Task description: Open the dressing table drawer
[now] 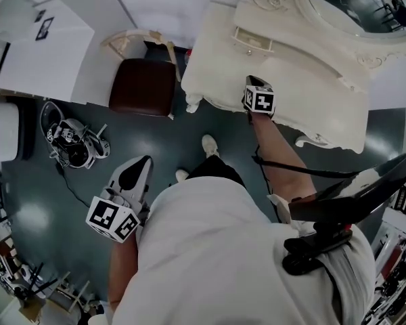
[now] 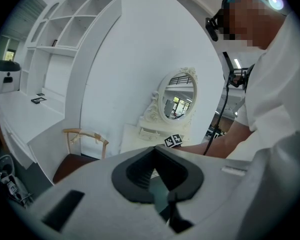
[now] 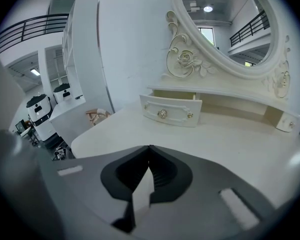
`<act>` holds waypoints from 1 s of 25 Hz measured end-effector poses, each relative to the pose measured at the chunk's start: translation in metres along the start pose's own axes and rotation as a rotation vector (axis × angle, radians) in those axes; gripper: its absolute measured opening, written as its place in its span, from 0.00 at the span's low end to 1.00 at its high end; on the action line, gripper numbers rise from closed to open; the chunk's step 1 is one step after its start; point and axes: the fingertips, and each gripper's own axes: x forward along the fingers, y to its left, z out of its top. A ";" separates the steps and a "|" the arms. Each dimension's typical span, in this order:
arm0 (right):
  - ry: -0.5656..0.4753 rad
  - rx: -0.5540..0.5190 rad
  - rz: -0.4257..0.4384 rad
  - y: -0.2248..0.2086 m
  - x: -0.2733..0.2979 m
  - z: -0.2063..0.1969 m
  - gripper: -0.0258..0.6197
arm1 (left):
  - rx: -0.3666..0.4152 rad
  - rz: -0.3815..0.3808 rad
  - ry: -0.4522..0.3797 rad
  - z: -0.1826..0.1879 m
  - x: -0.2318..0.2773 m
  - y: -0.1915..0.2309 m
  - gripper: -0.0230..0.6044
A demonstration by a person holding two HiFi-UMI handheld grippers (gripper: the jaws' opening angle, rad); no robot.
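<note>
Far left: white counter (image 1: 34,39) with open white shelving (image 2: 72,19) above it. Below it, on the dark grey-green floor (image 1: 155,141), lies a black-and-white device with trailing cables (image 1: 71,142). Next over, a chair with brown padded seat and pale wooden frame (image 1: 142,85) stands against the wall, just beside the left end of the cream carved dressing table (image 1: 216,66).

Left hand-held gripper (image 1: 142,164) hangs low over the floor beside the person in a white top (image 1: 210,249), well apart from the dressing table. In the left gripper view its black pads (image 2: 135,173) meet tip to tip: closed, nothing between them.

Right hand-held gripper (image 1: 252,81) is out on an extended arm over the front edge of the worktop (image 1: 304,80), angled down. Its jaws are closed tip to tip and empty; only bare worktop shows past them.

Task item: the small cream drawer with a round gold knob (image 3: 171,112) sits in the raised shelf at the back of the worktop, under the oval mirror (image 3: 225,24), towards the shelf's left end. It stands proud of the shelf front, partly pulled out, with its side walls visible behind the front panel. Two smaller gold studs flank the knob. The drawer is ahead of the right hand-held gripper and well apart from it, no contact.

Far right: carved rose and scrollwork on the mirror frame.
</note>
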 end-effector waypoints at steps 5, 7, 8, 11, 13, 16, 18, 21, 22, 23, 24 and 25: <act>0.038 -0.017 0.037 0.028 -0.034 -0.032 0.04 | 0.006 -0.030 0.000 -0.010 -0.019 -0.004 0.03; 0.051 -0.027 0.063 0.044 -0.048 -0.044 0.04 | 0.008 -0.039 -0.001 -0.014 -0.028 -0.005 0.03; 0.054 -0.031 0.074 0.051 -0.056 -0.049 0.04 | 0.010 -0.044 -0.002 -0.016 -0.032 -0.006 0.03; 0.060 -0.052 0.095 0.071 -0.081 -0.063 0.04 | 0.009 -0.059 -0.006 -0.022 -0.045 -0.009 0.03; 0.064 -0.064 0.116 0.086 -0.096 -0.071 0.04 | 0.007 -0.069 -0.009 -0.026 -0.054 -0.009 0.03; 0.064 -0.086 0.137 0.105 -0.115 -0.081 0.04 | -0.005 -0.091 -0.018 -0.032 -0.067 -0.011 0.03; 0.060 -0.103 0.145 0.114 -0.127 -0.087 0.04 | -0.024 -0.109 -0.029 -0.036 -0.074 -0.013 0.03; 0.048 -0.113 0.161 0.130 -0.147 -0.092 0.04 | -0.028 -0.127 -0.034 -0.040 -0.087 -0.016 0.03; 0.041 -0.122 0.165 0.135 -0.154 -0.092 0.04 | -0.025 -0.128 -0.034 -0.042 -0.091 -0.015 0.03; 0.034 -0.137 0.170 0.141 -0.161 -0.093 0.04 | -0.023 -0.128 -0.034 -0.045 -0.095 -0.015 0.03; 0.027 -0.155 0.177 0.148 -0.168 -0.094 0.04 | -0.021 -0.126 -0.033 -0.048 -0.098 -0.015 0.03; 0.021 -0.173 0.184 0.154 -0.175 -0.095 0.04 | -0.017 -0.123 -0.031 -0.052 -0.101 -0.015 0.03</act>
